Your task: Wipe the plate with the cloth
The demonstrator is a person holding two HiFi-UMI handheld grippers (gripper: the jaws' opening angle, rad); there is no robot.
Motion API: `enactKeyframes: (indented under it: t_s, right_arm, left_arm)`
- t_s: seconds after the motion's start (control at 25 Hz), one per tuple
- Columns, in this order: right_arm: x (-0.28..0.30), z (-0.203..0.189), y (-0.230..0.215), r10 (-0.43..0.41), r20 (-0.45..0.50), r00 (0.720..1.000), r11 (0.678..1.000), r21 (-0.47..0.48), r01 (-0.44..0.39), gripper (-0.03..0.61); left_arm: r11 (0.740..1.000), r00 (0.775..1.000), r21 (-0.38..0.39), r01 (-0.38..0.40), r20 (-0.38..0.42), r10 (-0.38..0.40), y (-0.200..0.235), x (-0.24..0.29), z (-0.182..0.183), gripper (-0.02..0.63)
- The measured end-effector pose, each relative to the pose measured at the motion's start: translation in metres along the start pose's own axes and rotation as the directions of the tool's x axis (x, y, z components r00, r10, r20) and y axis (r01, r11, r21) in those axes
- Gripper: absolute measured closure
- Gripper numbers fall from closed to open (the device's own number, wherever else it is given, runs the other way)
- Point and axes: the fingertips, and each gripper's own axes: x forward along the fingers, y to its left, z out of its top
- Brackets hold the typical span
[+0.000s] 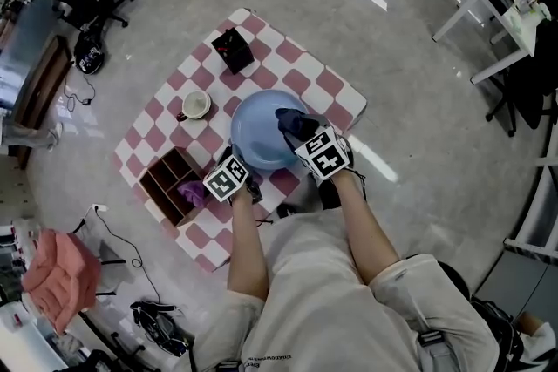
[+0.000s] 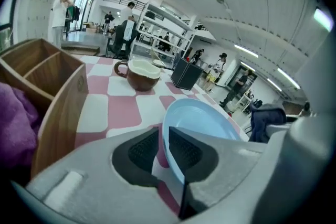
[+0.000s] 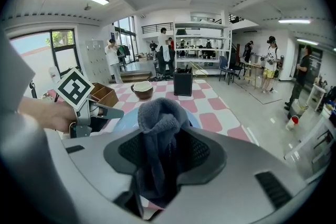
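Note:
A light blue plate (image 1: 261, 128) rests on the pink-and-white checked mat (image 1: 301, 65) on the floor. My left gripper (image 1: 237, 172) is shut on the plate's near rim (image 2: 169, 139), the rim pinched between its dark pads. My right gripper (image 1: 307, 138) is shut on a dark grey-blue cloth (image 1: 295, 123), which bulges out between the jaws (image 3: 160, 113) over the plate's right part (image 3: 122, 122). Whether the cloth touches the plate I cannot tell.
A wooden divided box (image 1: 171, 185) with a purple cloth (image 1: 193, 190) in it stands at the mat's near left. A brown cup (image 1: 195, 105) sits left of the plate, and a black box (image 1: 233, 49) at the far side. Grey floor surrounds the mat.

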Motion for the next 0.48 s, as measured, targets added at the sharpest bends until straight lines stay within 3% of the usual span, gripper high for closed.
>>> enactKeyframes:
  t_s: [0.12,0.28,0.48]
  right_arm:
    - [-0.005,-0.006,0.001,-0.016,-0.01,1.0,1.0,0.026,0.016,0.399]
    - [-0.016,-0.014,-0.001,-0.041,-0.011,0.999,0.997,0.069,0.042,0.399]
    - [-0.03,-0.023,0.0,-0.071,0.007,0.997,0.989,0.13,0.07,0.399]
  left_arm:
    - [0.996,0.999,0.089,0.012,0.029,-0.014,-0.008,-0.01,0.008,0.568]
    - [0.978,0.992,0.18,0.106,0.045,-0.116,-0.032,-0.027,0.012,0.568]
    - [0.95,0.983,0.267,0.162,0.044,-0.18,-0.045,-0.048,0.013,0.568]
